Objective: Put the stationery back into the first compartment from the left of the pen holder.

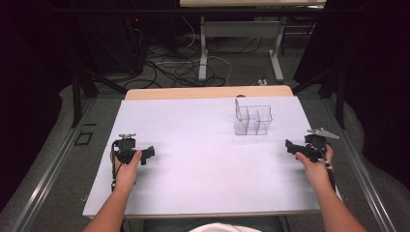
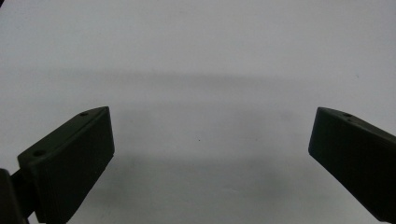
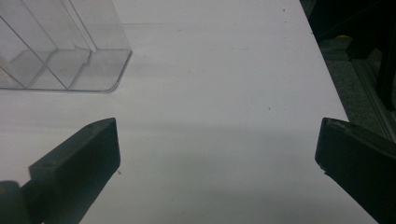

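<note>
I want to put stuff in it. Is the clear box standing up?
Yes, upright. The clear divided box stands on its base on the white table, opening upward.

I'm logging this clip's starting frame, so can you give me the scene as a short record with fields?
surface: white sheet over a wooden table
object: clear plastic organizer with compartments, upright, far right of centre
organizer contents: one thin pale piece in the left compartment, otherwise cannot tell
left gripper: jaws wide apart, holding nothing, near the left edge
right gripper: jaws wide apart, holding nothing, near the right edge, organizer ahead of it
contact: neither gripper touches the organizer
</note>
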